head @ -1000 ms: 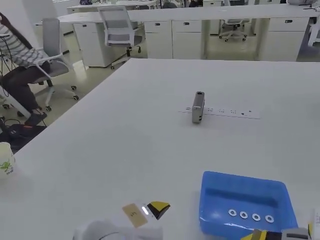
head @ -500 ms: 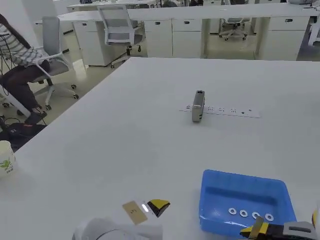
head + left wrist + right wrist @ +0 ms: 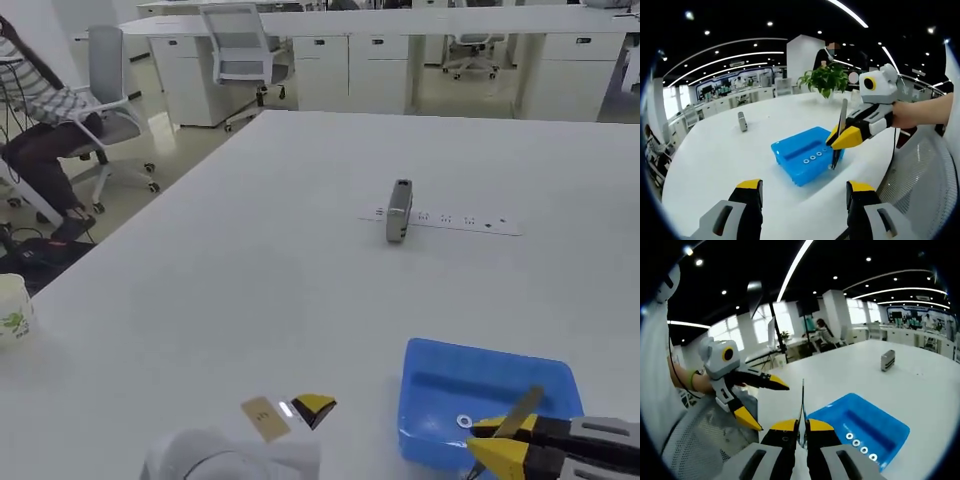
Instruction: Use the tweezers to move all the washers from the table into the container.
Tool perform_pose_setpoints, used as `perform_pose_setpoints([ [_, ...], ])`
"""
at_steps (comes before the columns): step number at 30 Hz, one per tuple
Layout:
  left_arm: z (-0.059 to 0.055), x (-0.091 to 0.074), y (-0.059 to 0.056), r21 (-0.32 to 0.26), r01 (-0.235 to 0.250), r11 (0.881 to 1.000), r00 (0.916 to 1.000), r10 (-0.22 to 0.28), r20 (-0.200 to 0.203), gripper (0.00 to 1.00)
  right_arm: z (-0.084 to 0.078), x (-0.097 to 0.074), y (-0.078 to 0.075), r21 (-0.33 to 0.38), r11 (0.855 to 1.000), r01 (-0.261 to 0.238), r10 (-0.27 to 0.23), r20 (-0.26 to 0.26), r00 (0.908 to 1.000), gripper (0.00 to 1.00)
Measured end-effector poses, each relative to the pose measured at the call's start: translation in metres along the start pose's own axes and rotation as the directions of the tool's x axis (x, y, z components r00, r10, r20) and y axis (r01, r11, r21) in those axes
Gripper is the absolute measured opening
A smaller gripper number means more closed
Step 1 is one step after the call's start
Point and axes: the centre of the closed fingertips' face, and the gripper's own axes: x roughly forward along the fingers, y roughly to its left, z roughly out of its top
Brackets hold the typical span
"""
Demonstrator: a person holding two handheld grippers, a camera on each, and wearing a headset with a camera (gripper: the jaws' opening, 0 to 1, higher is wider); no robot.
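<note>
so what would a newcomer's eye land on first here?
The bright blue container on the white table, close to the person, stands out first, with a row of four washers inside. Next comes the right gripper, shut on the thin tweezers and held at the container's near corner. The left gripper is open, off to the side.

Four washers [image 3: 812,158], one blue container [image 3: 790,172], one tweezers [image 3: 802,400], one power strip [image 3: 450,222], one cup [image 3: 12,312]

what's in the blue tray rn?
Four washers in a row on the tray floor, clear in the left gripper view. In the head view the right tool and tweezers cover most of the row; one washer shows.
</note>
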Motion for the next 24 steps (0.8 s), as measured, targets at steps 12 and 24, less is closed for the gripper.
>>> perform_pose_setpoints([
  [12, 0.019, -0.005, -0.006, -0.041, 0.054, 0.998, 0.9932, -0.049, 0.106, 0.68, 0.024, 0.006, -0.022, 0.077, 0.996, 0.049, -0.053, 0.053, 0.9972, 0.03],
  [24, 0.039, -0.010, -0.013, -0.093, 0.111, 0.989, 0.9714, -0.089, 0.220, 0.75, 0.022, 0.023, -0.057, 0.151, 0.980, 0.129, -0.136, 0.038, 0.9899, 0.03],
])
